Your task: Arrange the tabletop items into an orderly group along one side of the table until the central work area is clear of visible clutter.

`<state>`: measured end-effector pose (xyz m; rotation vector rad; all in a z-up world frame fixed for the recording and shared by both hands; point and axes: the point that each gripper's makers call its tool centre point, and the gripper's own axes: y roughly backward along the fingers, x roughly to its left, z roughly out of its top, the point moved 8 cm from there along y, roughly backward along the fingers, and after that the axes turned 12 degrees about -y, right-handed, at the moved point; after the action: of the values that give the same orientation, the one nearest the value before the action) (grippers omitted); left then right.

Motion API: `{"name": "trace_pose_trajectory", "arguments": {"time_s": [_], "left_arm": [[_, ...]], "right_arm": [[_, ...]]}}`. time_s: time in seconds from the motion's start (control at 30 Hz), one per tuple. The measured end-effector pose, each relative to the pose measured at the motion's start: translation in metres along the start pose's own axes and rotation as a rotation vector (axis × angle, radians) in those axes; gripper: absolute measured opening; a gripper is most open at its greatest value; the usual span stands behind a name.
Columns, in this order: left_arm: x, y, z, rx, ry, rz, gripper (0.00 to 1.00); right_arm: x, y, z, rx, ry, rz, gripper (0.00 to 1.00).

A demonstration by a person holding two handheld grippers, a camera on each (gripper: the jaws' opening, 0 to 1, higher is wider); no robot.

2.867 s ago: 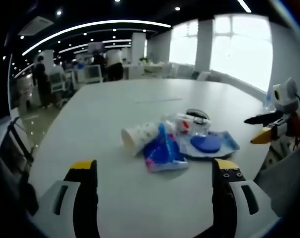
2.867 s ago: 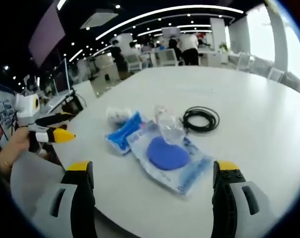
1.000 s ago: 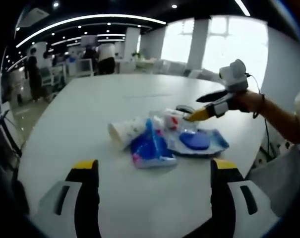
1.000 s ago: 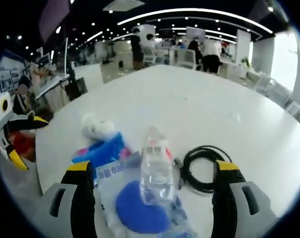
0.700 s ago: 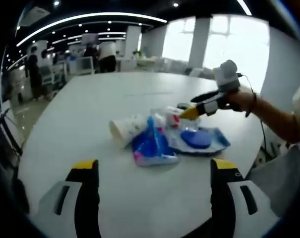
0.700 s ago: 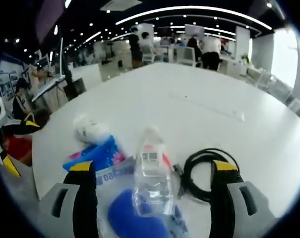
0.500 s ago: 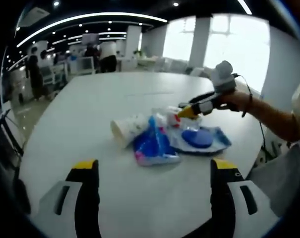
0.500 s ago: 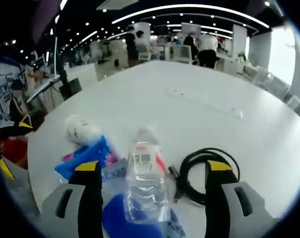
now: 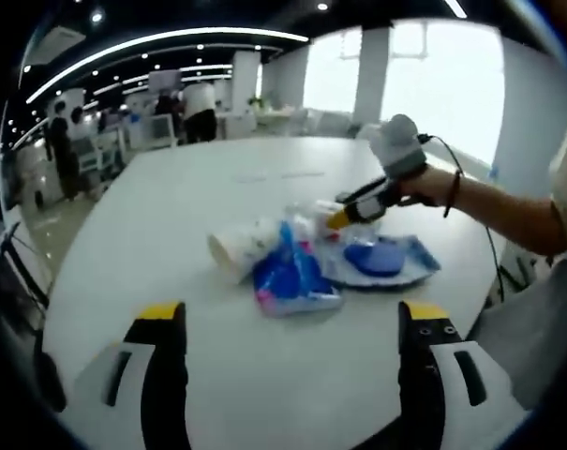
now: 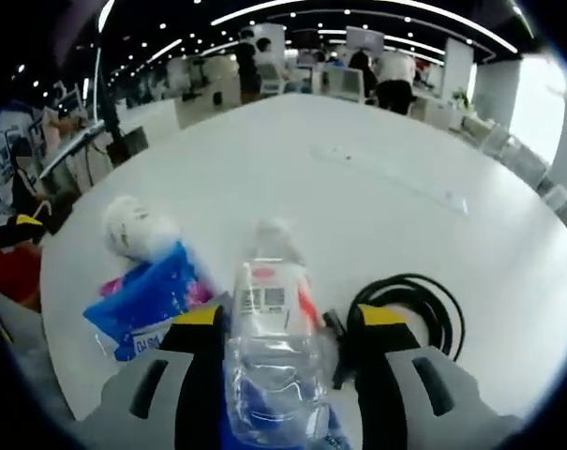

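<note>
Since the frames half a second earlier, the right gripper has closed in on the clear plastic bottle, and its jaws have narrowed from well apart to just beside the bottle's flanks; we cannot tell whether they press it yet. We see a large white table in an open office with ceiling light strips, bright windows, and people standing among desks beyond it. The bottle lies on its side, crumpled, with a red and white label, pointing away from the right gripper view. It rests partly on a clear packet holding a blue disc; a blue pouch and a white paper cup on its side lie to the bottle's left, and a coiled black cable lies to its right. From the left gripper view, the right gripper reaches in from the right, held by a hand with the forearm extended across the table edge. The left gripper hangs over bare table near the cluster, jaws wide and holding nothing.
</note>
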<state>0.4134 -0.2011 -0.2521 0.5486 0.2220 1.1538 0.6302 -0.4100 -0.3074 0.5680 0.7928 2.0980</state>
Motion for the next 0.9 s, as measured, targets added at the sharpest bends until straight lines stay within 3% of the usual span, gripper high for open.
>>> {"name": "trace_pose_trajectory", "arguments": {"time_s": [0.33,0.67,0.9], "left_arm": [[0.000,0.001,0.001,0.001,-0.010,-0.005,0.89],[0.001,0.001,0.001,0.001,-0.001,-0.007,0.88],[0.001,0.001,0.000,0.009,0.003,-0.009,0.86]], "right_arm": [[-0.001,-0.001,-0.008,0.156,0.026,-0.019,0.49],[-0.001,-0.003,-0.009,0.210,0.034,-0.025,0.44],[-0.005,-0.004,-0.009,0.229,-0.004,-0.023,0.41]]}}
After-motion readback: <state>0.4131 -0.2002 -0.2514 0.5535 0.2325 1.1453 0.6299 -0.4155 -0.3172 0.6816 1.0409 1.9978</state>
